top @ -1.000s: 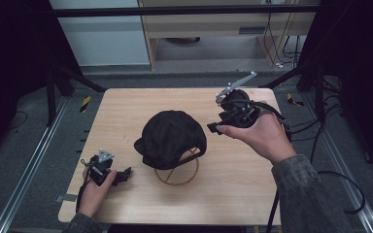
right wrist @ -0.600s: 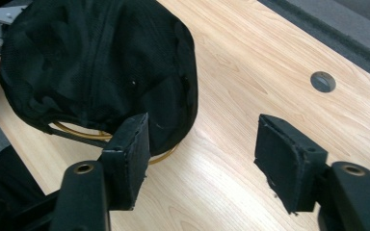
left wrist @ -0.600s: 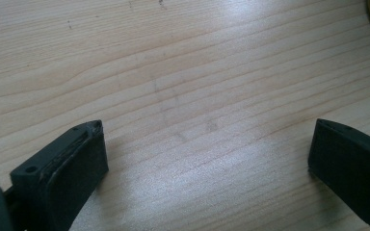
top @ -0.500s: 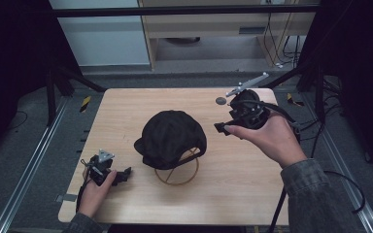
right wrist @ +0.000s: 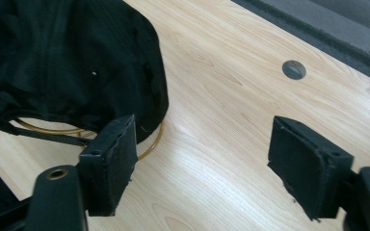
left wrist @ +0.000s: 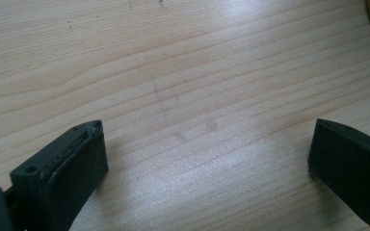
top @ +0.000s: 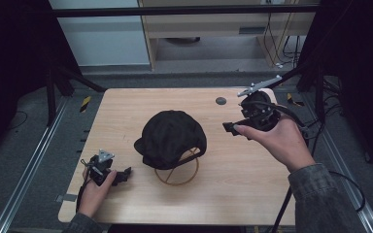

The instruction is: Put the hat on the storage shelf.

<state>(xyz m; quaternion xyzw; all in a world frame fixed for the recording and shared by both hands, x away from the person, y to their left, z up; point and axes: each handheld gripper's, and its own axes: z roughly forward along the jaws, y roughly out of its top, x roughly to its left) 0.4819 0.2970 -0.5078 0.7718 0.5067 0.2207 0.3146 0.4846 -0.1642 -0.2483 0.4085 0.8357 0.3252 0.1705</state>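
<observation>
Black cap (top: 171,137) perched on gold wire stand (top: 177,171); left gripper (top: 125,173) and right gripper (top: 230,127) gaped wide, gripped nothing.

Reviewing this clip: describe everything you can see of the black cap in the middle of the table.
The black cap is a dark, matte fabric baseball cap, crown up, sitting on a gold wire stand whose ring rests on the wooden table. A strap arches over the opening at its near side. In the right gripper view its fabric looks soft and creased. Neither gripper touches it; the right gripper is beside it, jaws open.
</observation>
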